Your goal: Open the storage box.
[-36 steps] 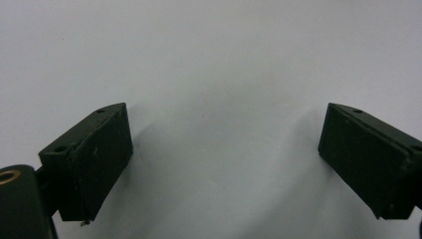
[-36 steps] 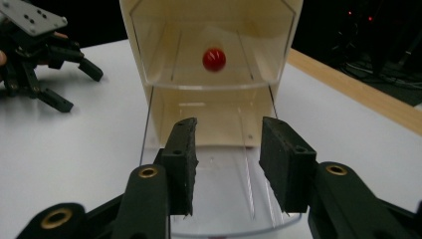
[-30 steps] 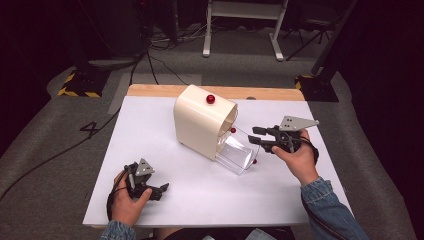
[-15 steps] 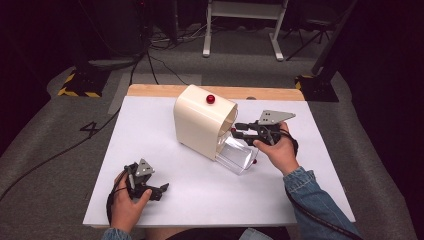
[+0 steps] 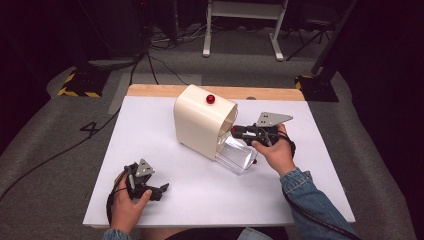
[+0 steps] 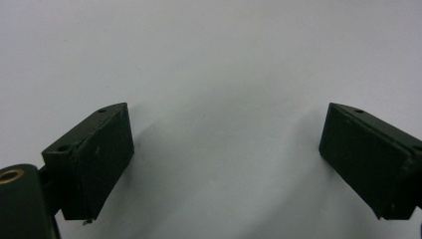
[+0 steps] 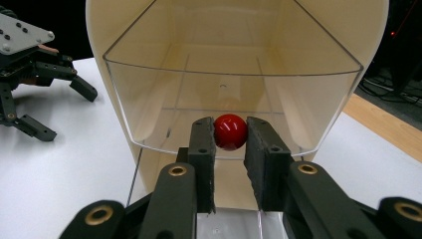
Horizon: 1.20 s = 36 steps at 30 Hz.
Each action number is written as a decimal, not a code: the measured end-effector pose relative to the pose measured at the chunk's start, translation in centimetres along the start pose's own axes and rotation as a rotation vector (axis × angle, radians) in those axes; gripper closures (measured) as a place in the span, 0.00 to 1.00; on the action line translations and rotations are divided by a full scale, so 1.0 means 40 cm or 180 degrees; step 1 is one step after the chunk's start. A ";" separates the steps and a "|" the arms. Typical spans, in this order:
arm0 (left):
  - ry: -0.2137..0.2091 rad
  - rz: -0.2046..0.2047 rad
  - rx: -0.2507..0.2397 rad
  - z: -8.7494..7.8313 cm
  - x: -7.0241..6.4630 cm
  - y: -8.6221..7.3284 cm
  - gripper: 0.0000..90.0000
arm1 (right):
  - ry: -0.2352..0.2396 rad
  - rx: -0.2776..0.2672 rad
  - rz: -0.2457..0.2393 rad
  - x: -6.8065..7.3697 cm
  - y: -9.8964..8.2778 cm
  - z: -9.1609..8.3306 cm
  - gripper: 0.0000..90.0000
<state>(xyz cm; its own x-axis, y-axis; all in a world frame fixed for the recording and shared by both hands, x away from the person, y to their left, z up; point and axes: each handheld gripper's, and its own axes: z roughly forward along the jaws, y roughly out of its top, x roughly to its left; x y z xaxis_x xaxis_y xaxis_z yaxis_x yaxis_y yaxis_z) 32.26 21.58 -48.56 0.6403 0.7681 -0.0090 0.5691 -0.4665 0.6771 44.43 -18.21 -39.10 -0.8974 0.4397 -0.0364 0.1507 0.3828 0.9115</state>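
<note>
Grip on the red knob [image 7: 230,131] is in place: the right gripper [image 7: 230,144] is closing its two black jaws on either side of the small red ball that serves as the handle of the clear drawer [image 5: 239,156], and the pads are touching the ball on both flanks. In the high view, the right gripper [image 5: 239,133] is sitting at the open mouth of the cream housing [image 5: 200,125], which is standing near the middle of the white table [image 5: 150,125]; the clear drawer is projecting partway out of that mouth, tilted down toward the table. A second red knob [image 5: 210,99] is sitting on top of the housing, untouched. The left gripper [image 5: 152,190] is resting low on the table at the near left, well apart from the housing, and the left gripper view is showing its jaws spread wide over bare white surface, holding nothing. Judged from these positions, the reach and the grasp appear complete, while moving the drawer by its knob is the part yet to be done. Whether the drawer is to be pulled out or pushed home cannot be told. The left gripper is not bracing the housing, so it may slide when the drawer is moved.
</note>
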 end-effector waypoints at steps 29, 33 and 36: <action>0.0010 0.0012 -0.0007 0.001 0.001 0.000 0.08 | -0.0071 0.0035 -0.0056 0.023 -0.054 -0.145 0.82; 0.0005 0.0005 -0.0002 0.000 0.001 0.000 0.08 | -0.0078 0.0020 -0.0026 0.020 -0.066 -0.151 0.82; 0.0004 0.0008 -0.0006 0.000 0.001 0.000 0.08 | -0.0080 0.0008 -0.0022 0.020 -0.068 -0.151 0.82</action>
<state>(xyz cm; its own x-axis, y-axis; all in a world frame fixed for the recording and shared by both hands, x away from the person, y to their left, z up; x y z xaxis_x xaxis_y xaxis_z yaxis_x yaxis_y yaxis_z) 32.30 21.60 -48.57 0.6410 0.7675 -0.0062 0.5665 -0.4676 0.6785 40.79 -23.81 -39.14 -0.8877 0.4574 -0.0530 0.1456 0.3879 0.9101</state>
